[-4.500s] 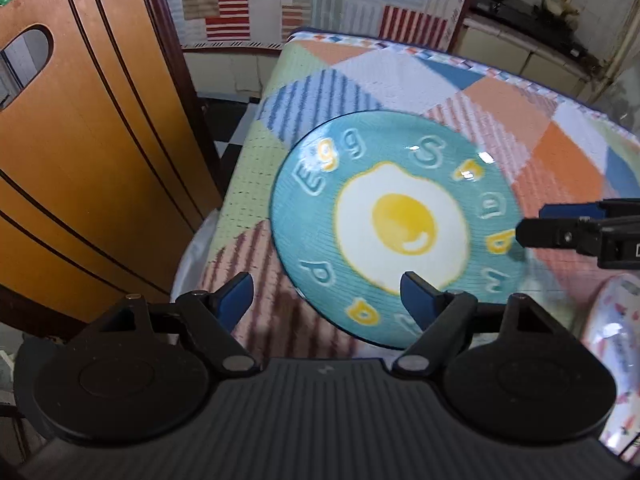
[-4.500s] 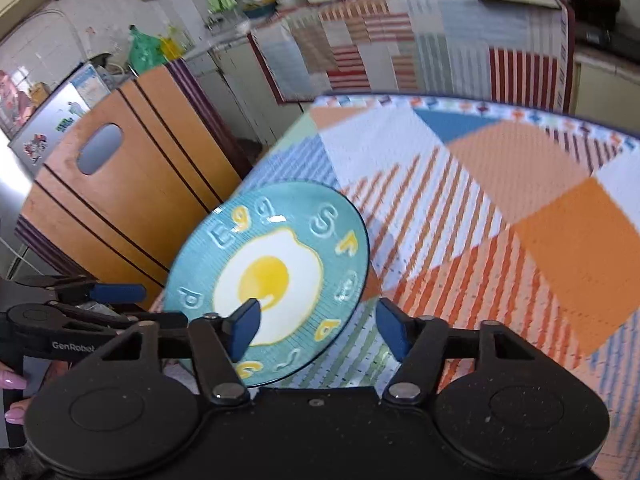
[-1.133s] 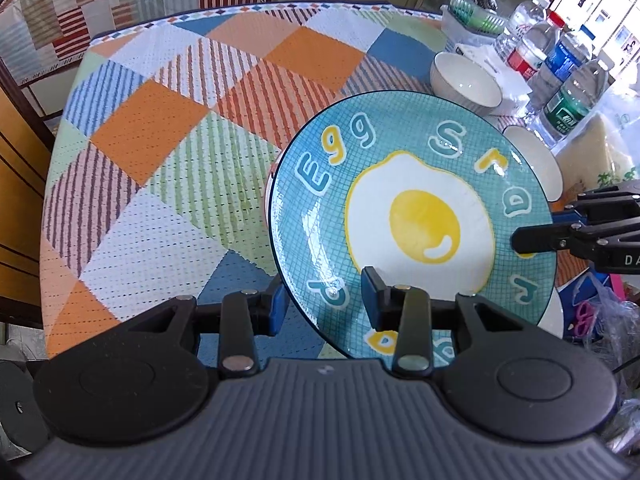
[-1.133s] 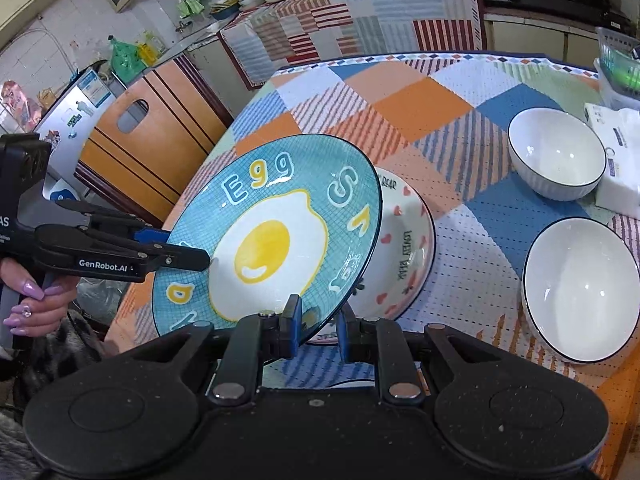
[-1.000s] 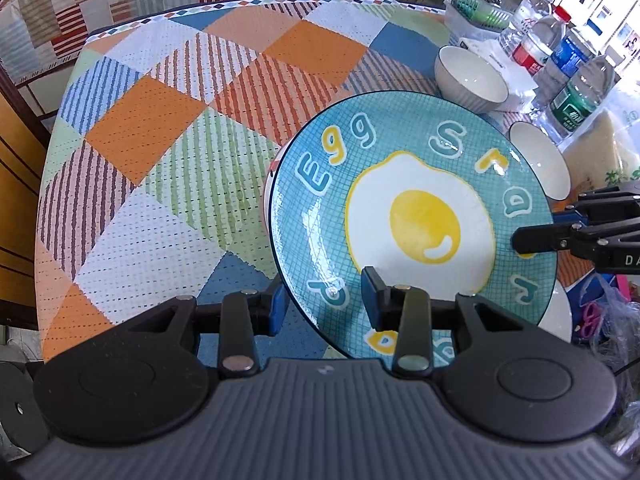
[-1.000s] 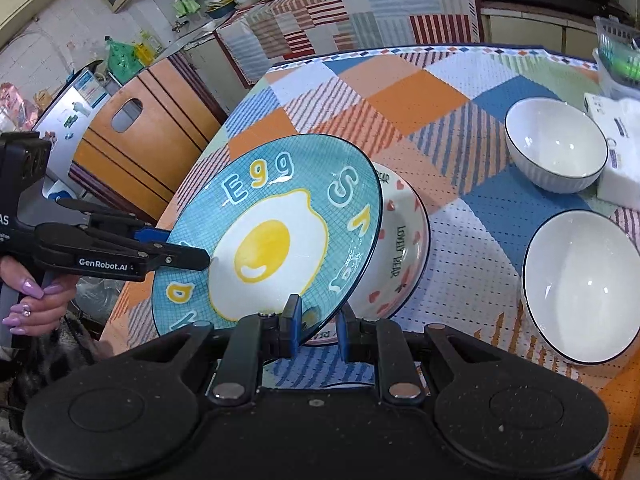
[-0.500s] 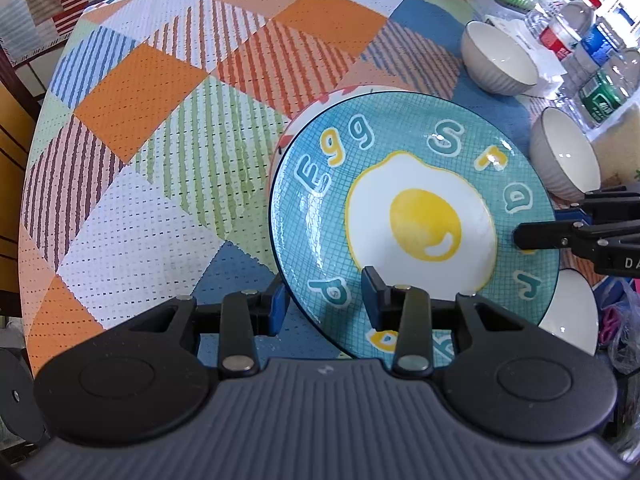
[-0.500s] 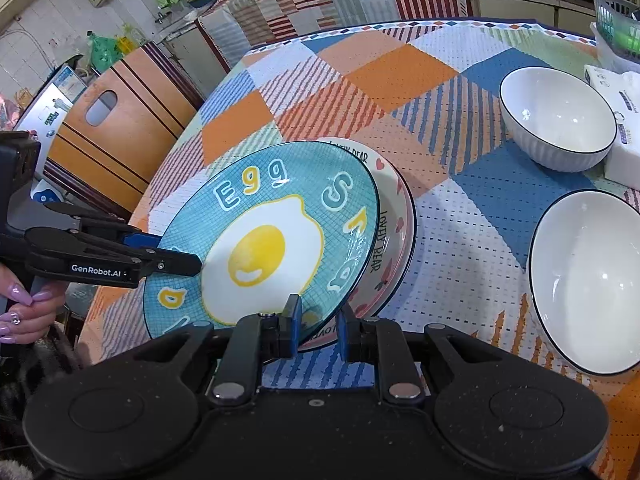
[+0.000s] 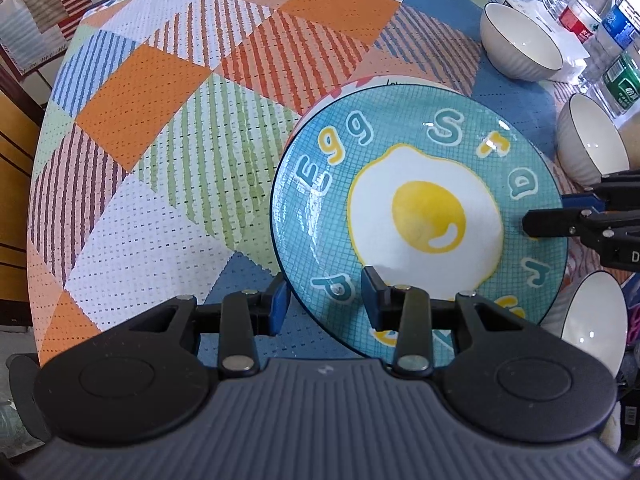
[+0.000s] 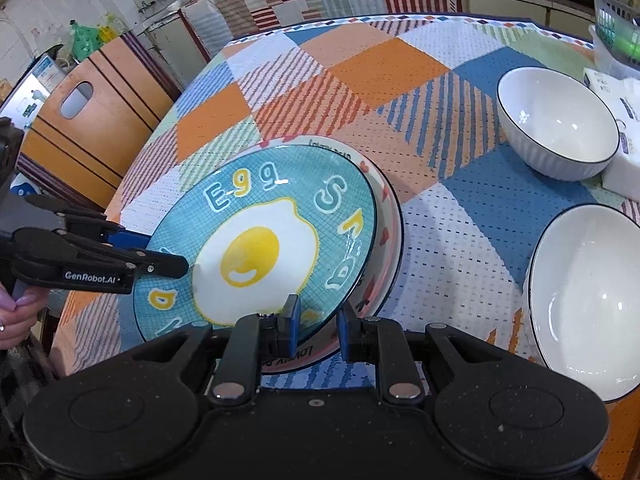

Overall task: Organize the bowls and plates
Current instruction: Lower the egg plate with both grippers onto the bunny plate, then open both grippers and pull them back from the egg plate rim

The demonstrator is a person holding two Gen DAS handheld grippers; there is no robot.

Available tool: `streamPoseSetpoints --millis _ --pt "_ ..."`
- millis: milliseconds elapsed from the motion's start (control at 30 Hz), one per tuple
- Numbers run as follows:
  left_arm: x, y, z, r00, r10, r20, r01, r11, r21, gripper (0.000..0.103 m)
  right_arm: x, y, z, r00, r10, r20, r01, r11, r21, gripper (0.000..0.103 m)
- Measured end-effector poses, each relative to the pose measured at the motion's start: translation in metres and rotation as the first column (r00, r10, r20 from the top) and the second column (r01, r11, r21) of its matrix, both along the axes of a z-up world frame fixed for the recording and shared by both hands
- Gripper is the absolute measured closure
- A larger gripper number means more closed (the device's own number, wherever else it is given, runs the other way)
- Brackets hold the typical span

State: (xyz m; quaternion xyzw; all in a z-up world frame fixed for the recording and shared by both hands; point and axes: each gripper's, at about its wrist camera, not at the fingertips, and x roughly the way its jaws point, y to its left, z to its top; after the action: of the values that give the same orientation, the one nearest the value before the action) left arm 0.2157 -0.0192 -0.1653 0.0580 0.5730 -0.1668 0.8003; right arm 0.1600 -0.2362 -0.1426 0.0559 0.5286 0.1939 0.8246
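Note:
A teal plate with a fried-egg picture [image 9: 424,216] [image 10: 256,256] is held at two opposite edges. My left gripper [image 9: 324,300] is shut on its near rim, and shows in the right wrist view as the black left gripper [image 10: 168,264]. My right gripper [image 10: 318,316] is shut on the opposite rim, and the right gripper [image 9: 536,224] comes in from the right in the left wrist view. The teal plate hangs tilted, low over a white plate with red hearts [image 10: 384,240] [image 9: 360,82] on the table. Whether the two plates touch I cannot tell.
White bowls [image 10: 556,124] [image 10: 592,292] stand on the patchwork tablecloth [image 9: 160,120] to the right. Water bottles [image 9: 600,12], a tissue pack [image 10: 616,120] and a green basket [image 10: 616,28] crowd the far right. A wooden chair [image 10: 92,120] stands beyond the table's left edge.
Several seconds ago both grippers stood open around the teal plate lying alone on the cloth. Both are now shut on it, and over the last second it has sunk toward the heart plate.

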Motion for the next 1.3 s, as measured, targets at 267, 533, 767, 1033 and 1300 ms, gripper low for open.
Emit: streamPoseSetpoints --millis 267,533,767,1033,1300 --pt "-0.001 -0.009 -0.001 1.000 -0.001 0.011 0.001 0.999 0.046 0.067 -0.006 0.020 0.006 0.999 0.010 0.053 -0.002 0.989 -0.150 0.074" --pt "-0.006 -0.014 0.001 1.000 -0.021 0.020 0.020 0.996 0.084 0.069 -0.008 0.038 -0.003 0.996 -0.012 0.089 0.040 0.949 -0.314 0.072" --pt "-0.017 -0.006 0.042 0.995 -0.054 0.078 0.052 0.998 0.023 0.073 -0.017 0.031 0.016 0.993 -0.020 0.117 0.052 0.961 -0.273 0.074" --pt "-0.048 -0.015 0.102 0.977 -0.122 0.176 0.124 0.992 0.000 0.072 -0.050 0.024 0.076 0.978 -0.023 0.208 0.072 0.971 -0.227 0.073" --pt "-0.074 -0.023 0.139 0.962 -0.155 0.227 0.161 0.987 -0.007 0.068 -0.080 0.020 0.123 0.958 -0.015 0.285 0.079 0.973 -0.215 0.069"
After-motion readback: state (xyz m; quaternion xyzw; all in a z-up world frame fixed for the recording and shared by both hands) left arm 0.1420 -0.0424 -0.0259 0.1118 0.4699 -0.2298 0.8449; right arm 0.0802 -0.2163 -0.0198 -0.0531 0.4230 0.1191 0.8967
